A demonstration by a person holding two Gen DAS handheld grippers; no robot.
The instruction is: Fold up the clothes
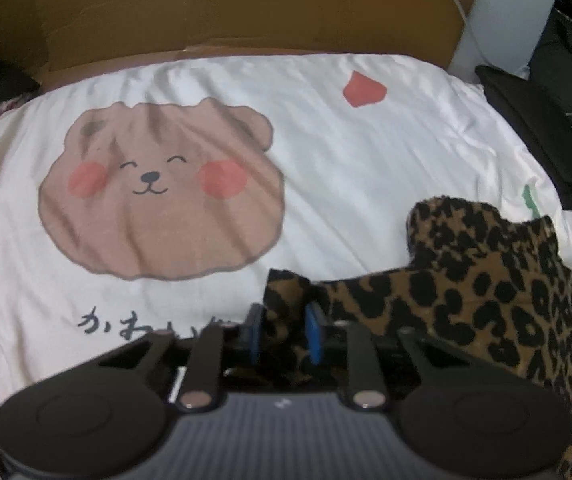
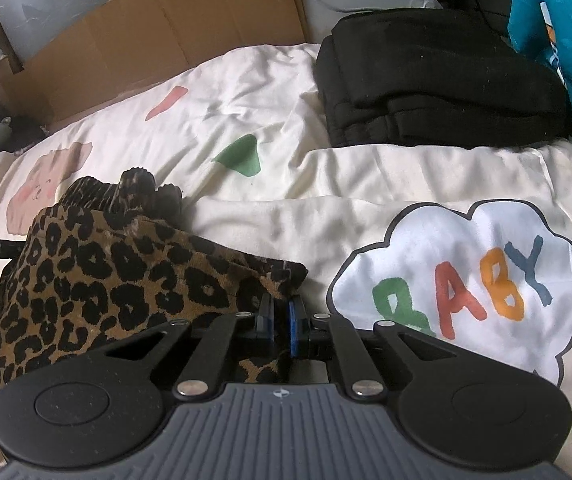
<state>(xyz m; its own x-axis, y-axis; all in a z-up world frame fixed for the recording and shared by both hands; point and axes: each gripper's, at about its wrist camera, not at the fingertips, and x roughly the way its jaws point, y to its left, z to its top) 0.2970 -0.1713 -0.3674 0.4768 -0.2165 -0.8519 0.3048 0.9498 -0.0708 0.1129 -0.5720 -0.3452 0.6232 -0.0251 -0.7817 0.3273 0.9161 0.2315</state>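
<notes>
The left gripper (image 1: 283,330) has its blue pads (image 1: 313,334) pressed on a bunched corner of the one leopard-print garment (image 1: 486,300), which spreads away to its right over the printed bedsheet (image 1: 326,160). The right gripper (image 2: 281,320) is nearly fully closed, its pads pinching a thin edge of the same garment (image 2: 105,280), whose bulk lies to its left.

Only the left view shows the bear face (image 1: 161,196) printed on the sheet ahead of the gripper, with dark script (image 1: 125,322) just in front of its left finger. Only the right view shows the cloud with "BABY" (image 2: 462,284) to the right of that gripper. One stack of folded black clothes (image 2: 438,80) lies ahead and to the right, clearest in the right view. One sheet of brown cardboard (image 1: 245,8) stands beyond the bed in both views
</notes>
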